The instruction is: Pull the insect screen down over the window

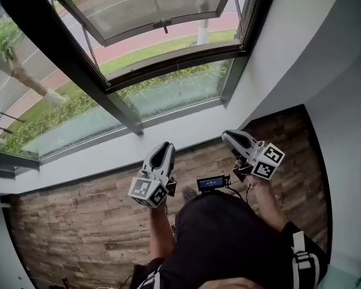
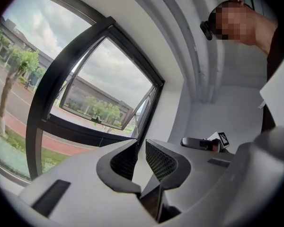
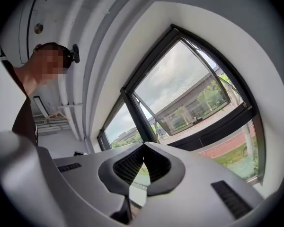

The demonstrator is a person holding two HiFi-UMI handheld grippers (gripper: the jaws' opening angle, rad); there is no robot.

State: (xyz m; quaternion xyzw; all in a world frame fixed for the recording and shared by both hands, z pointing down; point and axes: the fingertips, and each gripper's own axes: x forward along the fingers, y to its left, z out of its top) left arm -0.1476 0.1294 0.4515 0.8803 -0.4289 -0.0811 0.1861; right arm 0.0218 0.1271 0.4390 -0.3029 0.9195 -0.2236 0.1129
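Observation:
The window (image 1: 168,71) has a dark frame, and its upper sash (image 1: 156,11) is tilted outward, with a handle (image 1: 162,24) on its lower rail. No insect screen shows in any view. My left gripper (image 1: 164,145) is held level over the floor just short of the sill, its jaws a narrow gap apart with nothing between them (image 2: 141,142). My right gripper (image 1: 226,136) points at the sill below the window's right corner, and its tips meet on nothing (image 3: 143,146). The left gripper view also shows the right gripper (image 2: 203,143) beside the white wall.
A white sill (image 1: 108,155) runs under the glass, with wood-pattern floor (image 1: 78,221) below it. A white wall (image 1: 325,53) closes the right side. A small black device with a blue screen (image 1: 210,182) sits at the person's waist. Outside are grass, a path and trees.

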